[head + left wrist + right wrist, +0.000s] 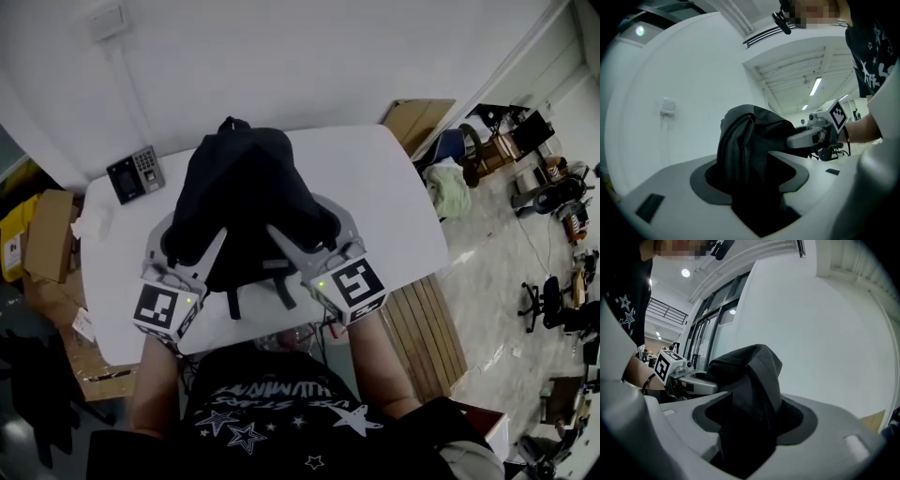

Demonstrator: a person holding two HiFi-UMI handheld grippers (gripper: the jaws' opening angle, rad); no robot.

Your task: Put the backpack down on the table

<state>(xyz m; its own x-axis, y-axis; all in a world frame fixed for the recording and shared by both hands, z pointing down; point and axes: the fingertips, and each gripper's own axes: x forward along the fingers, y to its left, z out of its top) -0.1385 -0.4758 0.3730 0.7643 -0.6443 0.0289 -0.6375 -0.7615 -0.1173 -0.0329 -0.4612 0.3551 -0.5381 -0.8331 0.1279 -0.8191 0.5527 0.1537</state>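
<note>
A black backpack (244, 187) sits slumped on the white table (394, 187), its top toward the wall and its straps trailing to the near edge. My left gripper (192, 246) is at its near left side and my right gripper (307, 230) at its near right side. In the left gripper view the jaws of the left gripper (750, 178) stand apart with loose backpack (750, 136) fabric between them, and the right gripper (820, 136) shows beyond. The right gripper (750, 420) likewise stands wide around the backpack (750, 376) fabric.
A dark keypad device (136, 173) and a white scrap (94, 225) lie on the table's left part. Cardboard boxes (47, 234) stand left of the table, and a wooden slatted panel (427, 328) lies at its right. The wall runs close behind.
</note>
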